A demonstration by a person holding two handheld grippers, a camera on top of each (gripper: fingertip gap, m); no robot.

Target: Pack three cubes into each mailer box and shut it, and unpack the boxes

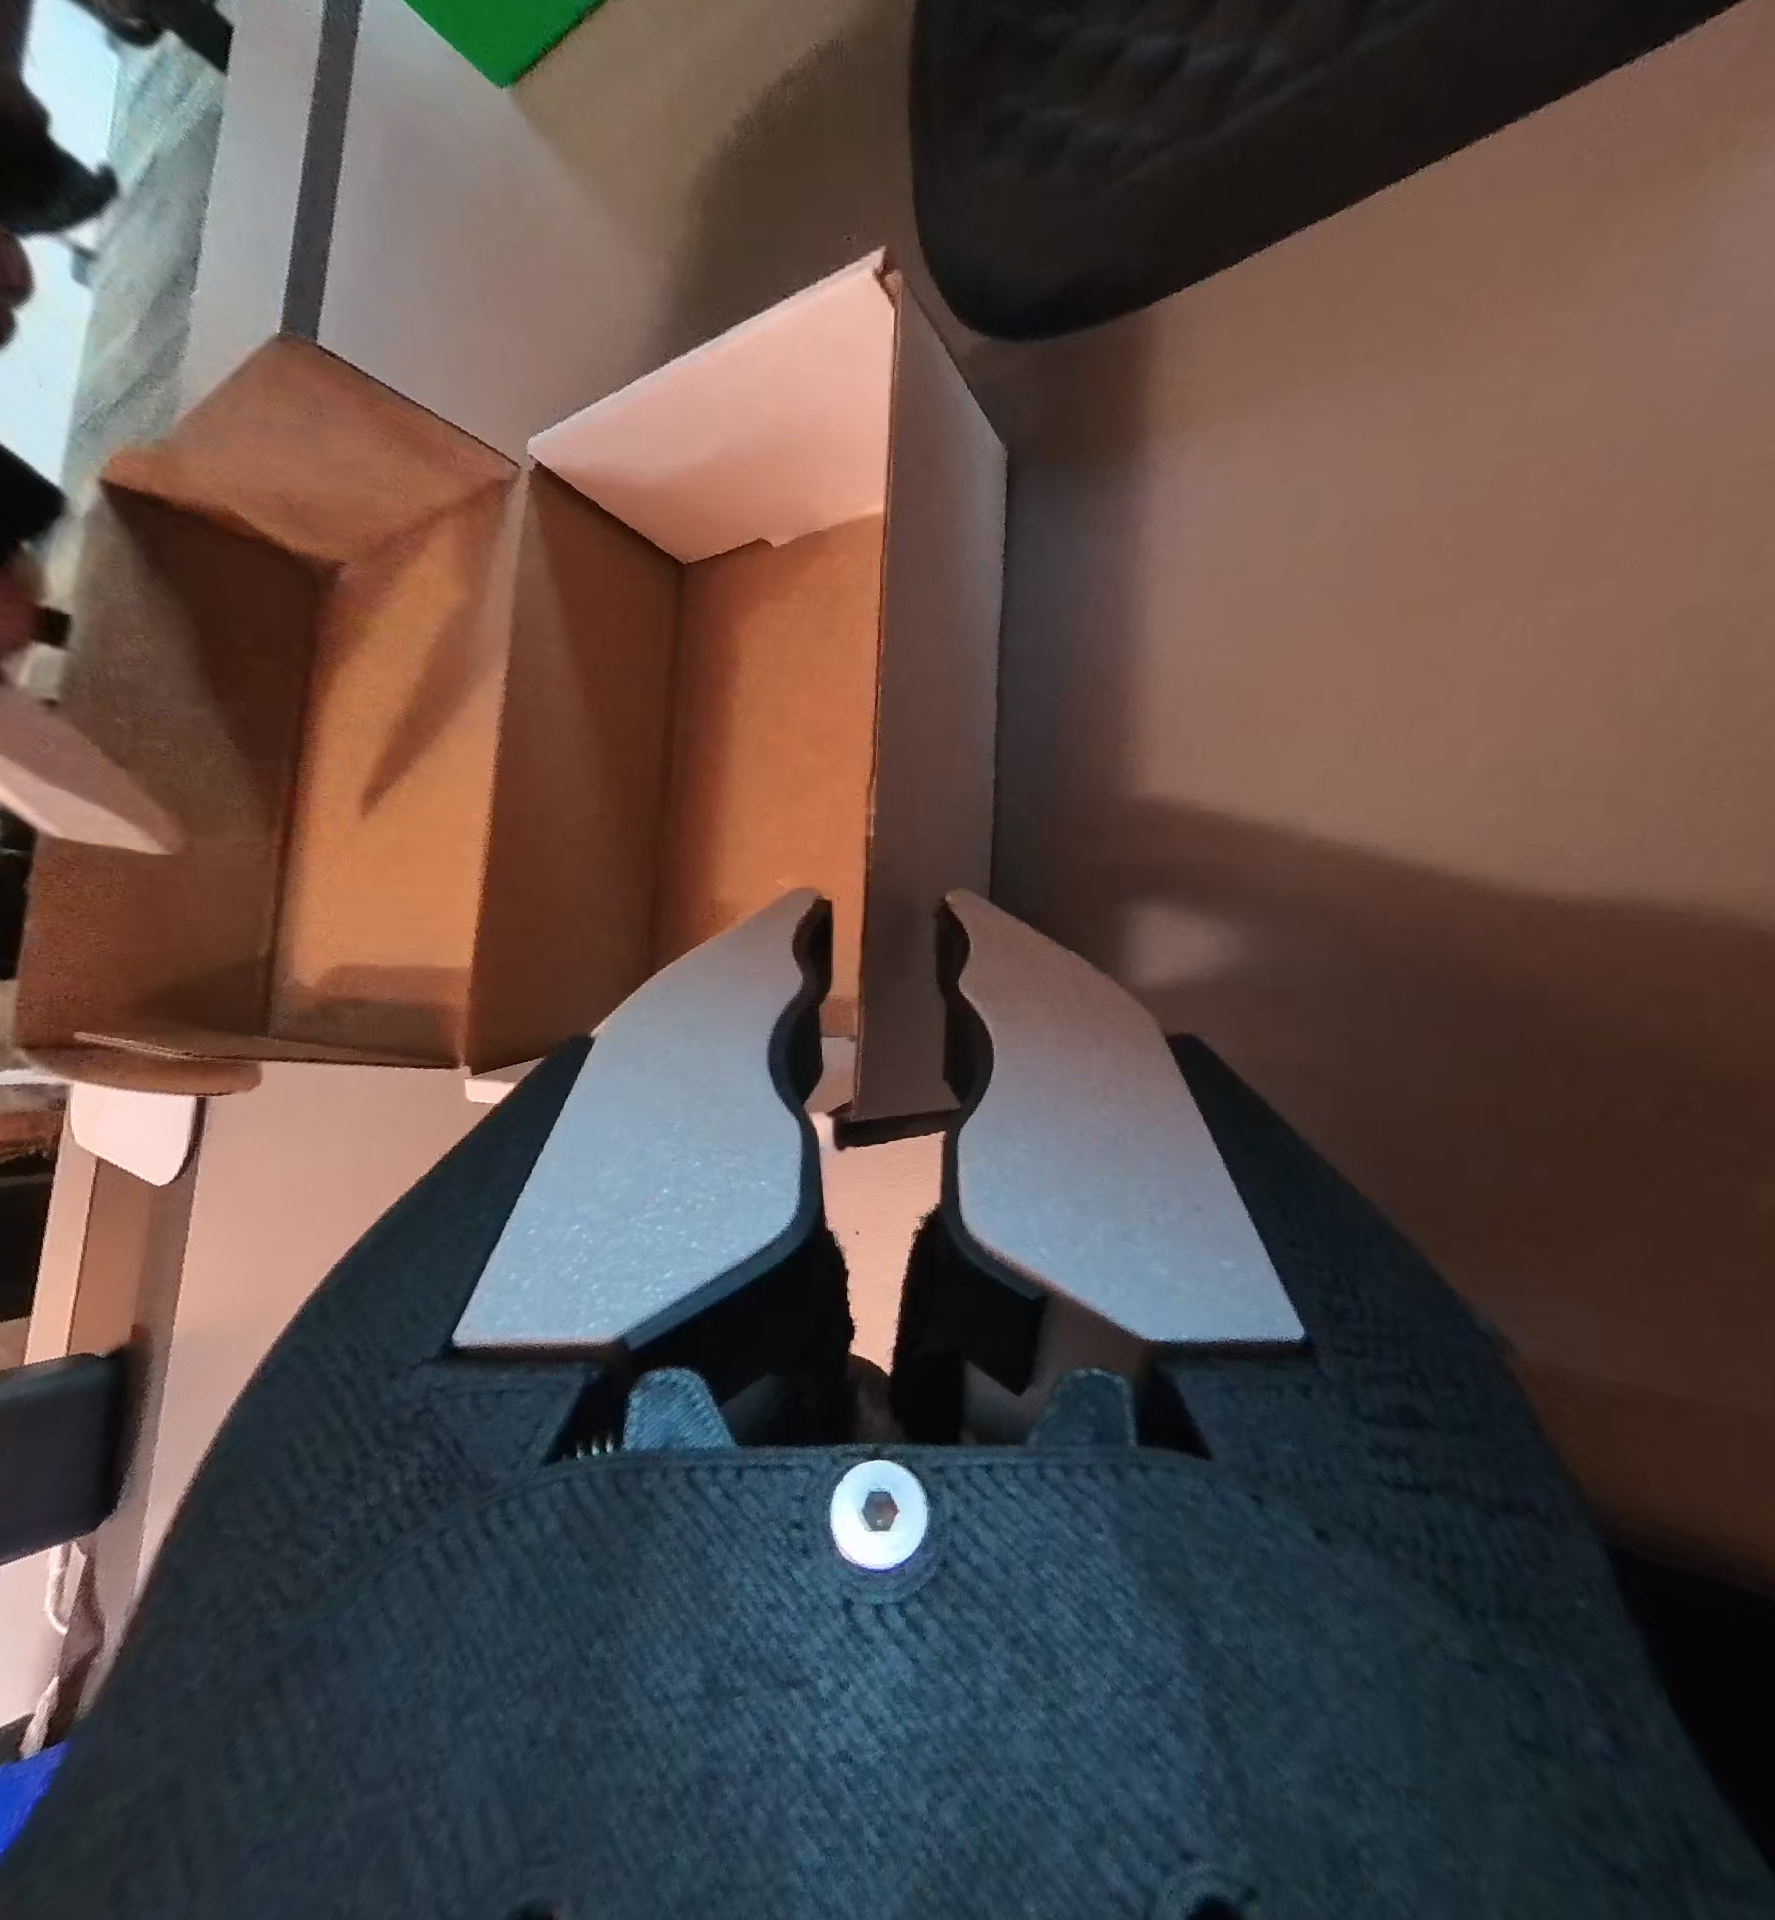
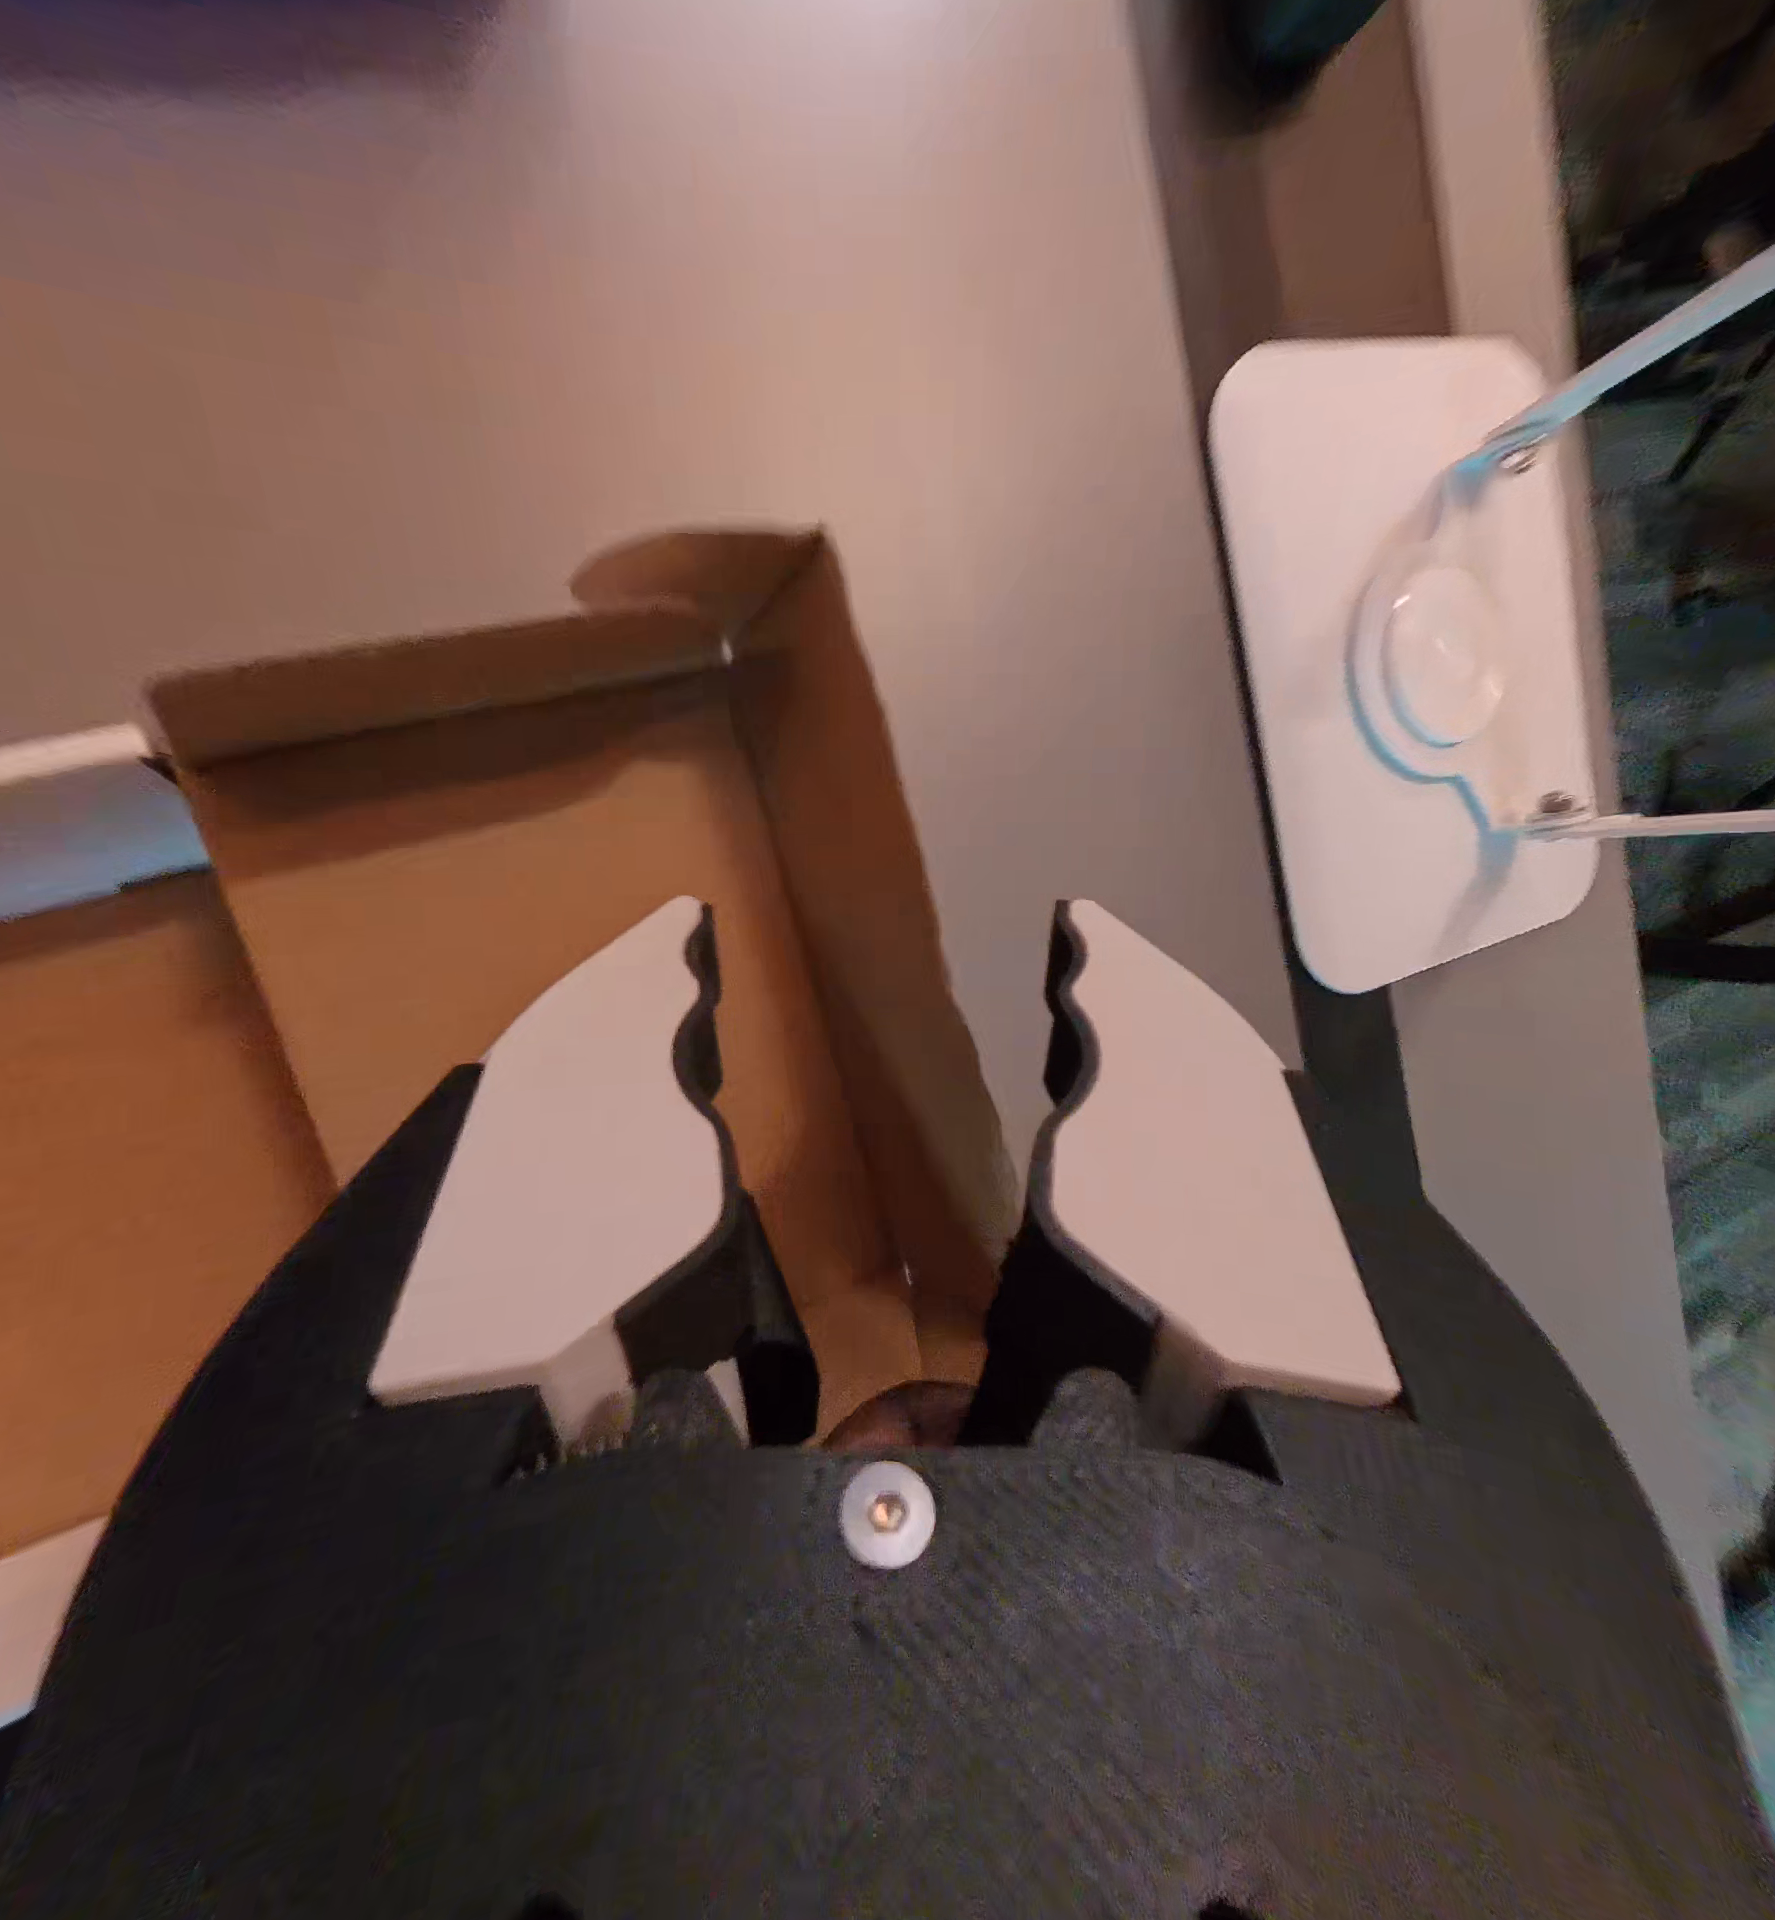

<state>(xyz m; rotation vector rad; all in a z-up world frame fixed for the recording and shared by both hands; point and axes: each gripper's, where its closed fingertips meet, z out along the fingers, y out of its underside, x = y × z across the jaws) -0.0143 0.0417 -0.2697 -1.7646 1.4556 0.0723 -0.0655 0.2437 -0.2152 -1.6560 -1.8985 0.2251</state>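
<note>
An open brown mailer box (image 1: 592, 748) lies on the pale table, and its inside shows no cubes. In the left wrist view my left gripper (image 1: 885, 909) has its fingers on either side of the box's upright right side wall (image 1: 930, 675) and is closed on it. In the right wrist view my right gripper (image 2: 881, 909) is open, its fingers well apart astride another side wall (image 2: 841, 831) of the box (image 2: 467, 935) without touching it. The right gripper's pale finger (image 1: 41, 769) also shows at the box's far left side.
A green object (image 1: 478, 31) sits at the top edge and a dark curved object (image 1: 1330, 135) at the top right. A black block (image 1: 21, 1455) lies lower left. A white plate with a clear dome (image 2: 1402, 665) sits by the table edge, with carpet beyond.
</note>
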